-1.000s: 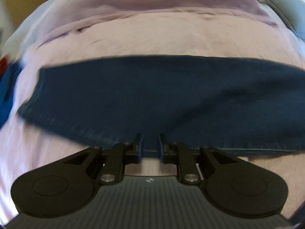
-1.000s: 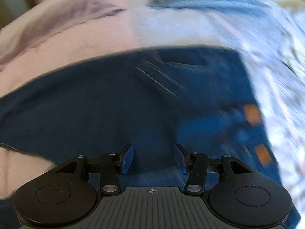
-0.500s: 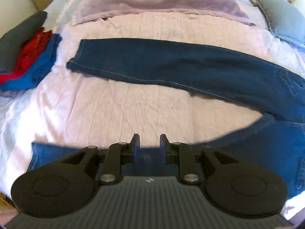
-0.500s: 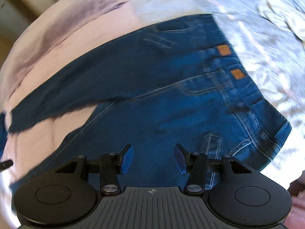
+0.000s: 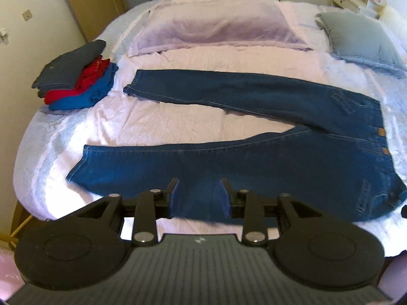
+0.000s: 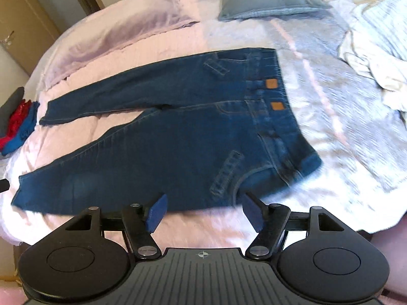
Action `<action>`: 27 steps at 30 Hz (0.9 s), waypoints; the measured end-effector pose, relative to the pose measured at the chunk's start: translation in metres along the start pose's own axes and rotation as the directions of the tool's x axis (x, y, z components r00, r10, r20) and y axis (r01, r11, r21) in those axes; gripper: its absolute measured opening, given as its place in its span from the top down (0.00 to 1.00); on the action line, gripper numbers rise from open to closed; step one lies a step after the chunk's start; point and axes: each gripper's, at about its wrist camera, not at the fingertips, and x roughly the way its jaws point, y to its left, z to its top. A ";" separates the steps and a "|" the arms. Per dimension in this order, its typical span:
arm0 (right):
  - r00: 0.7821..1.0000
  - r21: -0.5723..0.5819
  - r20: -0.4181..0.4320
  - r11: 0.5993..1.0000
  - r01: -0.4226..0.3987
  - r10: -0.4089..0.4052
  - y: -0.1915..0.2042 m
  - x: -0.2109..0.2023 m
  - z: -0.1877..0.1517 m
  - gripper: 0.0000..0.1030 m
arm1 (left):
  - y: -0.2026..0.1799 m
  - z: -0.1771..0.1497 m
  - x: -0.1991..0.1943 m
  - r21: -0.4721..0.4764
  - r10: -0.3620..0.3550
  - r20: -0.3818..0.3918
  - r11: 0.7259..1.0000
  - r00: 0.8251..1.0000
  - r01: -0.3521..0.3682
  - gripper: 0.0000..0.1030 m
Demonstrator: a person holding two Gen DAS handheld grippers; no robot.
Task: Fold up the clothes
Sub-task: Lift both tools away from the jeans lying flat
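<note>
Left claw (image 5: pixel 199 195): matte black plastic body, two round disc housings, two link arms each pinned with silver screws, ribbed grey centre plate bearing a small white cross mark, blue pads on the fingers (image 5: pixel 175 198). Right claw (image 6: pixel 204 212): same build; crosshair mark on plate, blue-padded fingertips (image 6: pixel 156 212).

Between the two spread legs of the jeans (image 5: pixel 254 152) lies an open wedge of bare bed (image 5: pixel 165 119). A stack of folded clothes (image 5: pixel 76 81) blocks the far left corner, a grey pillow (image 5: pixel 361 38) the far right, and crumpled pale laundry (image 6: pixel 368 58) crowds the right edge. The near strip of bed stays free.
</note>
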 end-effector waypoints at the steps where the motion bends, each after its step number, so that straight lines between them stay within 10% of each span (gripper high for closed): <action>1: 1.000 -0.003 0.004 1.000 -0.007 0.007 -0.003 -0.007 -0.005 0.33 | -0.002 -0.005 -0.010 -0.003 0.002 0.010 1.000 1.000 -0.002 0.70; 27: 1.000 -0.099 -0.010 0.995 0.001 -0.002 0.000 -0.057 -0.055 0.12 | 0.009 -0.068 -0.080 -0.035 0.052 0.033 0.998 0.998 -0.050 0.67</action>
